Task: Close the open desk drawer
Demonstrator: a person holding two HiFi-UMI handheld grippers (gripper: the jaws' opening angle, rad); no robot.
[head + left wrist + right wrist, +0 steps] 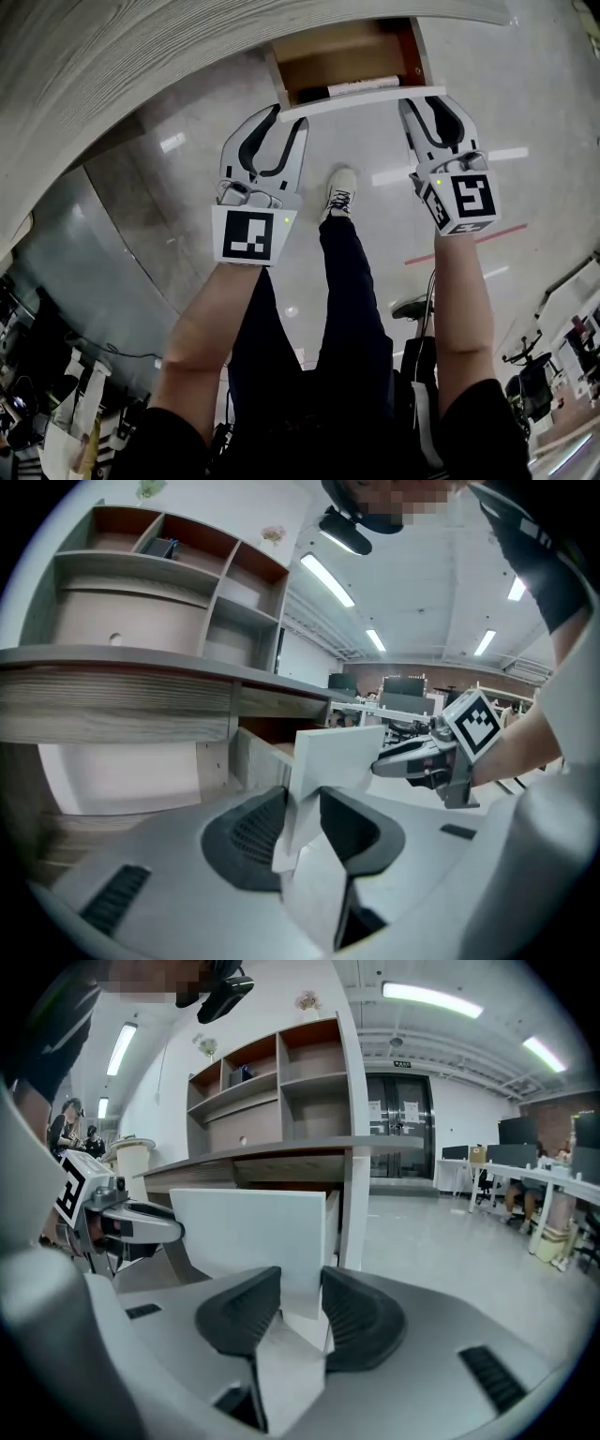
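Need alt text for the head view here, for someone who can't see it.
Looking steeply down, the left gripper and right gripper clamp the two ends of the white drawer front of an open wooden drawer under a grey desk. A marker lies inside it; below, the person's dark trousers and a pale shoe show over a glossy floor.

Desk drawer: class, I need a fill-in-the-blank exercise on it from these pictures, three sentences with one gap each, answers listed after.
1. The drawer under the desk stands ___.
2. A marker lies ___ the drawer.
3. The left tongs and the right tongs each grip the drawer's white front panel, one at each ___.

Missing words: open; inside; end.
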